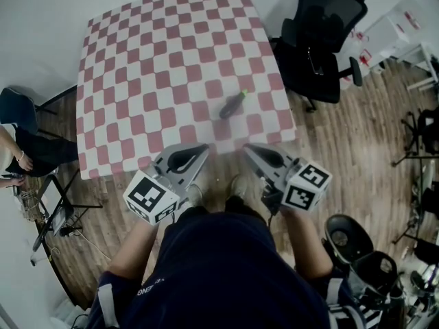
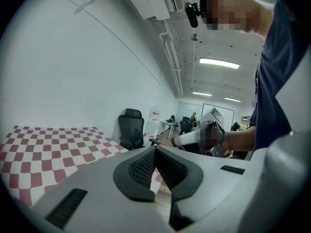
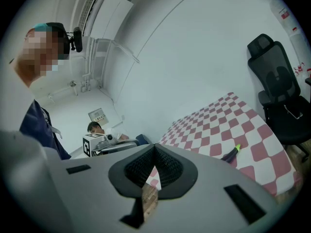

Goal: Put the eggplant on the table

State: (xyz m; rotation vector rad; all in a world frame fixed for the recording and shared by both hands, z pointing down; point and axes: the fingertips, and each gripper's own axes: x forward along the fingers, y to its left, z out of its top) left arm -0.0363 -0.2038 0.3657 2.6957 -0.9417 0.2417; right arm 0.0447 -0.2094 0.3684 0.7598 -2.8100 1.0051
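Observation:
A dark purple eggplant [image 1: 233, 105] with a green stem lies on the red-and-white checked table [image 1: 137, 60], near its front right corner; it also shows in the right gripper view [image 3: 231, 154]. My left gripper [image 1: 205, 147] and right gripper [image 1: 246, 147] hover side by side just past the table's front edge, short of the eggplant. Both point roughly level toward each other's tips. The left gripper [image 2: 155, 149] has its jaws shut with nothing between them. The right gripper [image 3: 154, 147] is likewise shut and empty.
A black office chair [image 1: 322, 40] stands at the table's right side. Another person's arm [image 1: 14, 155] and a dark chair [image 1: 17, 108] are at the far left. Stands and black gear [image 1: 374, 266] crowd the wooden floor at the lower right.

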